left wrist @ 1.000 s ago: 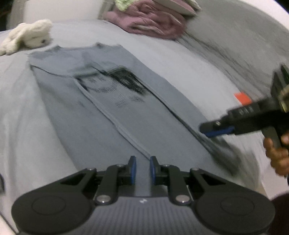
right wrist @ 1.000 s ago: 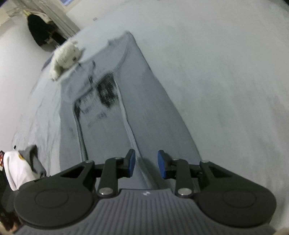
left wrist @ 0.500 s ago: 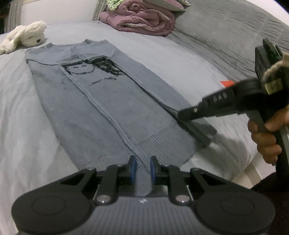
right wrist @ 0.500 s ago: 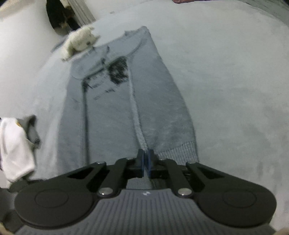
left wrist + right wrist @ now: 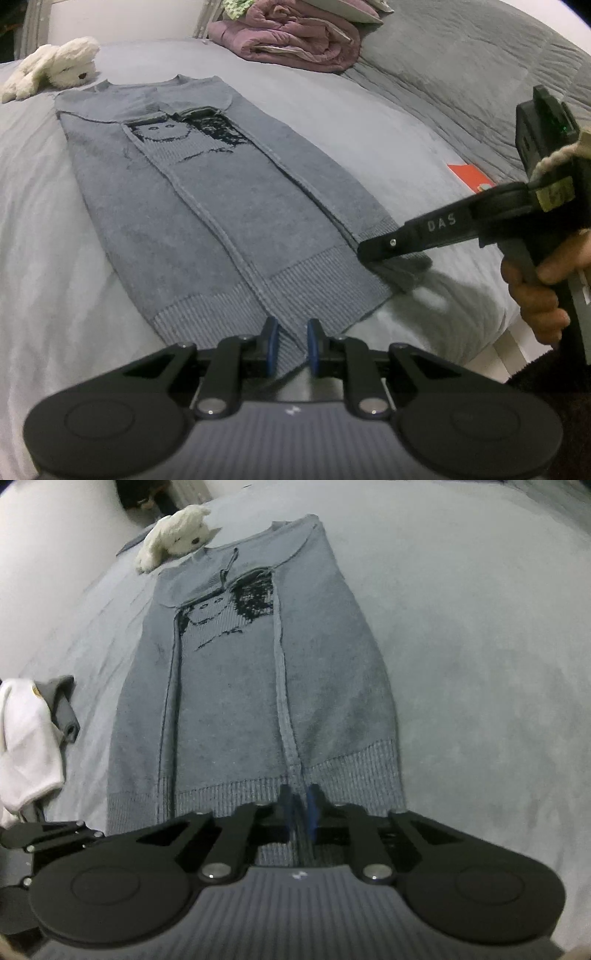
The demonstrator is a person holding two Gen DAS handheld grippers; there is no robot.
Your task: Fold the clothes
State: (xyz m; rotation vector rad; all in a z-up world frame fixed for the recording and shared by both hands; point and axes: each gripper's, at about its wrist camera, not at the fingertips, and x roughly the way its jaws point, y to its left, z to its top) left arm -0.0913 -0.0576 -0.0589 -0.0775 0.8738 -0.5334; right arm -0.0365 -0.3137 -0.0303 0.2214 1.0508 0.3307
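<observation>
**Both grippers settle at the sweater's hem**

Since half a second ago, the right gripper [image 5: 299,806] has slid along the ribbed hem [image 5: 325,280] to pinch it near the right corner, its jaws almost closed on the knit. The left gripper [image 5: 289,345] straddles the hem near a raised fold line, jaws narrowly apart and not yet clamped.

The grey sweater [image 5: 221,192] lies flat on the bed [image 5: 369,122], sides folded inward, collar near the plush dog [image 5: 55,66]. Soft, limp knit like this will sag and stretch when lifted. The thicker ribbed hem looks like the surest hold; both folded layers should be caught together.
</observation>
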